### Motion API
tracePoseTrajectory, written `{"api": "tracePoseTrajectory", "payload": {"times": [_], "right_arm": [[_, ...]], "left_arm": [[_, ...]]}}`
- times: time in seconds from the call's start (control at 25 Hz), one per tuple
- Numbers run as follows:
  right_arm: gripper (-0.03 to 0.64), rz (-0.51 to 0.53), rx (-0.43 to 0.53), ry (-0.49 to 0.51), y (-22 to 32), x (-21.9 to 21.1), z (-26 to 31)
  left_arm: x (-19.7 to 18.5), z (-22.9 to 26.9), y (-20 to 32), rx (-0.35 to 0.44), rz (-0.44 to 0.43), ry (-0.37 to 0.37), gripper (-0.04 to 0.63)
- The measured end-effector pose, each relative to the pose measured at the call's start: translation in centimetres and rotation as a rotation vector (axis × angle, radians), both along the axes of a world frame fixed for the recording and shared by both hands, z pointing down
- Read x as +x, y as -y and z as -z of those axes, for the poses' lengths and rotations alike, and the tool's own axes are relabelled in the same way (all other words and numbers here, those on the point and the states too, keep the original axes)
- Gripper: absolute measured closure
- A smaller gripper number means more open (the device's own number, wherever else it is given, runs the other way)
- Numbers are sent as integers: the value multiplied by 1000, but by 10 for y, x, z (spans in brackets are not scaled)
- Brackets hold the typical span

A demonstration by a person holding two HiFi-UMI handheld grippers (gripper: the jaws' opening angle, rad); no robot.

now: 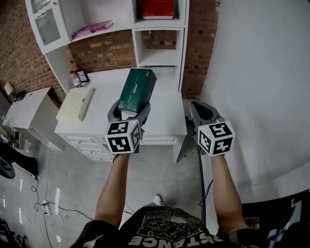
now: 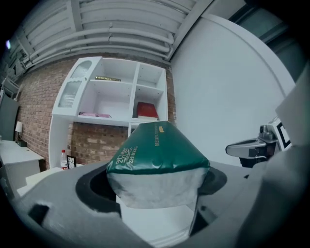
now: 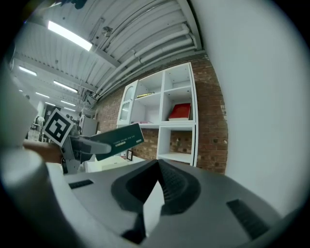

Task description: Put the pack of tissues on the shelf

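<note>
The pack of tissues [image 1: 137, 89] is dark green with white ends and sticks out forward, tilted up, above the white desk. My left gripper [image 1: 130, 109] is shut on its near end. In the left gripper view the pack [image 2: 157, 150] fills the space between the jaws. The white shelf unit [image 1: 157, 30] stands against the brick wall just beyond, and its lower cubby [image 1: 156, 55] is empty. My right gripper [image 1: 202, 112] hangs to the right of the desk with its jaws together and nothing between them; its own view shows the pack [image 3: 116, 140] at the left.
A red book [image 1: 157, 8] lies in the upper cubby and a pink item [image 1: 92, 29] on the left shelf. On the desk [image 1: 164, 118] rest a cream box [image 1: 75, 103] and a small bottle [image 1: 75, 80]. A white wall [image 1: 252, 72] rises at the right.
</note>
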State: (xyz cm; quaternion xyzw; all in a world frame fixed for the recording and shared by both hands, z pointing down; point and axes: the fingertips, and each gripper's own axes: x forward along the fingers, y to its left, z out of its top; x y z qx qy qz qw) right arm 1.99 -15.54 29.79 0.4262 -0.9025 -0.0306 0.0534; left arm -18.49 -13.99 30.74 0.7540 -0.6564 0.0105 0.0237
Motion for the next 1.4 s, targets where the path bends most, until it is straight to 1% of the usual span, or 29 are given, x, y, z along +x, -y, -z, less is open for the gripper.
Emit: {"api": "tracePoseTrajectory", "payload": {"times": [0.24,0.64,1.04,1.24,1.4], "right_arm": [[614,-5,-5,-15,45,-25,-3],[613,-19,4,-35,93,-51,-1],[612,-27,-2,-33,118,-58,-6],[612,-6,-4,-22,136,-62,-11],[612,28,15,-8,164,-67,-10]], "left_arm": [[-19,-4,51,-5,-20,-7,150],[-39,-6,103,-4,-57,-12,150],[-38,-11,133,-19,-88,-1,150],[-38,-13,150,-22,-77,8,150],[-38,-14,173,-14,-57,25,150]]}}
